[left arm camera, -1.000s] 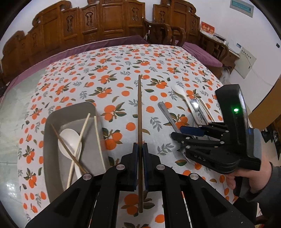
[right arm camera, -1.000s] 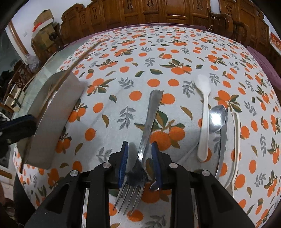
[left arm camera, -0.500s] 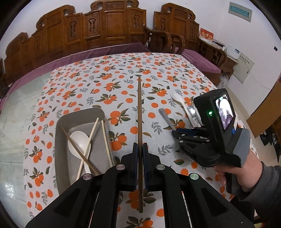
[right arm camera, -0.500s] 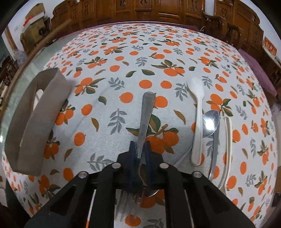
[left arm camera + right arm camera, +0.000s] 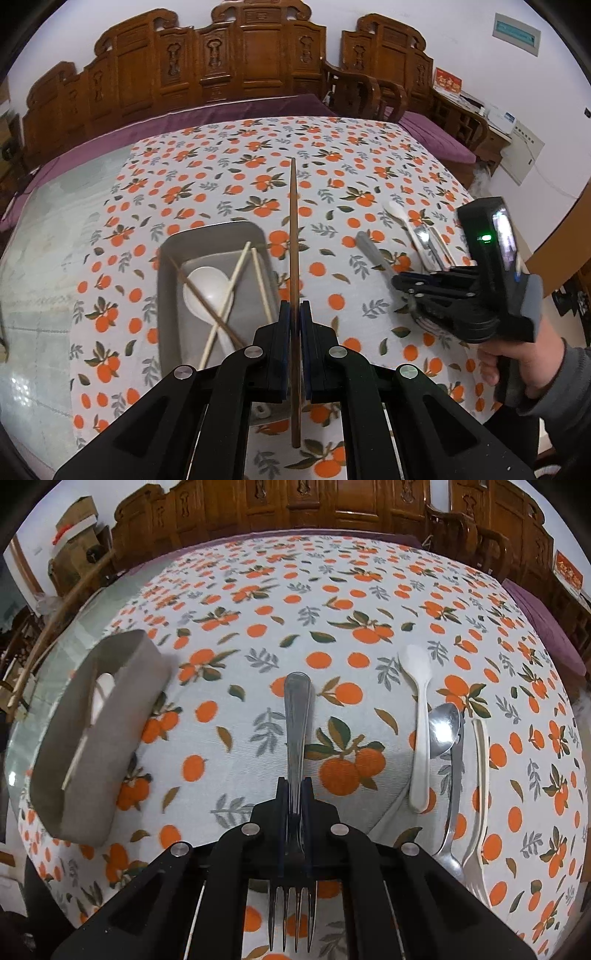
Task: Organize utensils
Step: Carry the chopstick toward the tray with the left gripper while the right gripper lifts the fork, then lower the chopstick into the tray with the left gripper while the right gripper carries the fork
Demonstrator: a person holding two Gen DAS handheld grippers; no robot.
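**both tools loaded, both grips risky**

left tool (image 5: 294, 325) clamps a chopstick (image 5: 293, 240) just right of the tray (image 5: 168, 295); long overhang, could pivot. right tool (image 5: 295, 797) pinches the fork (image 5: 296, 734) right of the tray, edge-on: may twist out on lifting.

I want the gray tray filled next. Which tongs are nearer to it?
Left. The left tongs, shut on a brown chopstick, hang beside the gray tray's right wall. The right tongs, shut on the metal fork, are well off to its right.
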